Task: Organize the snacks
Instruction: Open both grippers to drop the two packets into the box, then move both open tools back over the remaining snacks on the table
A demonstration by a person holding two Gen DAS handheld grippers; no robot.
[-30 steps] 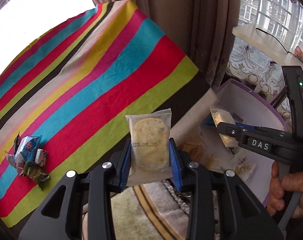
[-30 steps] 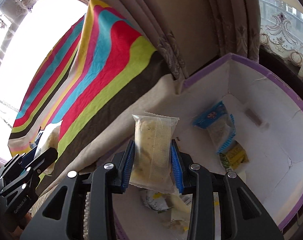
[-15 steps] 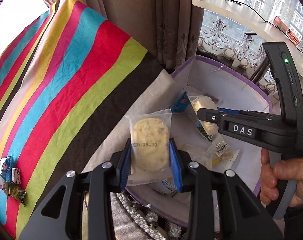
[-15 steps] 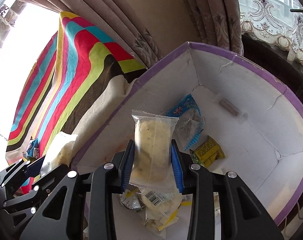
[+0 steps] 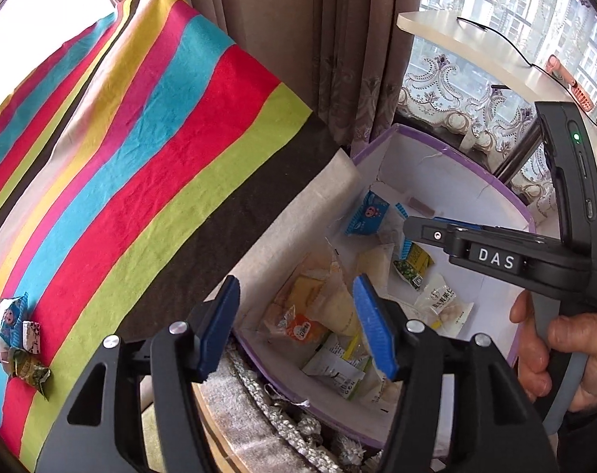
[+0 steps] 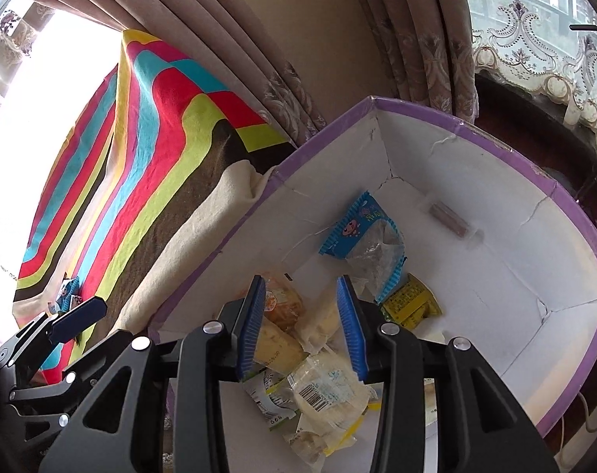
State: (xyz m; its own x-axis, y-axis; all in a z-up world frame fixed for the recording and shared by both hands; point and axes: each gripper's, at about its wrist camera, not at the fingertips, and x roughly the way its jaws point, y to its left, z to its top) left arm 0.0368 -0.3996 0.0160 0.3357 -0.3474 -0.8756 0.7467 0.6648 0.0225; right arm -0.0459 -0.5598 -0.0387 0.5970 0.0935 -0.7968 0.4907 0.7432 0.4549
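1. The purple-rimmed box [image 6: 448,118] with white inner walls stands just beside the striped cloth [image 5: 140,149] covering the worktop; both claws hang over its open top.
2. Left claw [image 5: 296,323]: jaws opening, nothing between the blue pads; released. Packets lie in the box below it.
3. Right claw [image 6: 301,327]: jaws opening, pads clear of any packet; released. A pale biscuit packet [image 6: 322,315] lies loose on the heap directly beneath.
4. Done so far, by judgement: a good share of the snacks is already in the box, among them a blue-edged packet [image 6: 361,232], a yellow packet [image 6: 411,305], an orange-labelled packet [image 5: 304,329] and a barcoded packet [image 6: 324,392], piled toward the near wall.
5. Left to do: a small cluster of wrapped sweets [image 5: 16,335] lies on the striped cloth, well apart from the box, not yet collected.
6. The task appears mostly complete, pending that last cluster; whether more snacks lie out of view cannot be told.
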